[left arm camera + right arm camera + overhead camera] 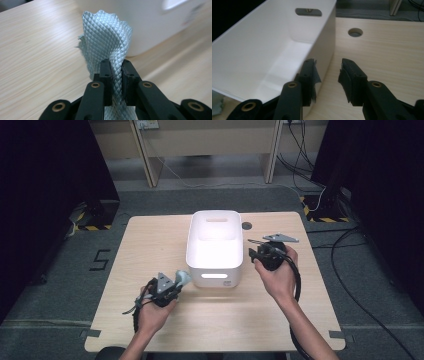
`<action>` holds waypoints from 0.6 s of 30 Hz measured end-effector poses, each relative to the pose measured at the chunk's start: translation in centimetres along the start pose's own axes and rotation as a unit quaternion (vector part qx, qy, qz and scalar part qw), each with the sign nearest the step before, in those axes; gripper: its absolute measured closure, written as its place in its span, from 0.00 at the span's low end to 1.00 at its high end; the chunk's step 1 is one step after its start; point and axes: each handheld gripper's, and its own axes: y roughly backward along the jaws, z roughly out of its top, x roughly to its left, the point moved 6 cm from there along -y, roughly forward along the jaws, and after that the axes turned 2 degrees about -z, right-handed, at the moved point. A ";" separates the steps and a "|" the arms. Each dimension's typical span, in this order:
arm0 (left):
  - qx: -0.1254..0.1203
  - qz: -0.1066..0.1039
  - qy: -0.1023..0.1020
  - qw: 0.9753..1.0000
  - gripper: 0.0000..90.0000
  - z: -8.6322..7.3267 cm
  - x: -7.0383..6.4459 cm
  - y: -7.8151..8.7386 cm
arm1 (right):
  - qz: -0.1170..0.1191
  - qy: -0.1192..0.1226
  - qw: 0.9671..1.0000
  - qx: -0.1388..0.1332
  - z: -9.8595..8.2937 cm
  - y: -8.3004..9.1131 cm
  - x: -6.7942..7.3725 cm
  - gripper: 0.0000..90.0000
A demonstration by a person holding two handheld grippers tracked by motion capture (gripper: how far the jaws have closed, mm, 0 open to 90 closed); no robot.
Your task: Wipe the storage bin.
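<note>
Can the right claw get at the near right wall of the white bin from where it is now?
Probably yes. The right claw is open and straddles the bin wall, one jaw inside, one outside, with nothing between. The left claw holds the cloth on the other side.

white plastic bin point(215, 251) stands mid-table on the light wooden table point(150, 240) | pale woven cloth point(182, 278) sits just left of the bin's near corner, in the left gripper point(172, 285) | right gripper point(256, 252) is just right of the bin | round cable hole point(246, 225) lies behind it
</note>
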 end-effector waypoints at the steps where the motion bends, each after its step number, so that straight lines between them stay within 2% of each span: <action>1: 0.003 0.009 0.006 1.000 0.90 -0.3 0.9 0.0 | -0.005 -0.001 1.000 0.005 -0.4 0.0 -0.6 0.71; 5: 0.019 0.042 0.034 0.998 0.90 -1.6 4.2 -0.5 | -0.021 -0.008 0.999 0.030 -2.3 -0.5 -2.4 0.71; 9: 0.039 0.058 0.058 0.996 0.89 -2.7 6.6 -1.6 | -0.033 -0.008 0.998 0.060 -4.6 -1.5 -3.6 0.71; 12: 0.050 0.066 0.070 0.994 0.89 -3.2 7.6 -2.3 | -0.040 -0.010 0.996 0.078 -5.6 -2.1 -4.3 0.71; 18: 0.071 0.066 0.086 0.992 0.85 -3.8 8.5 -3.6 | -0.038 -0.006 0.996 0.082 -5.9 -2.3 -4.3 0.70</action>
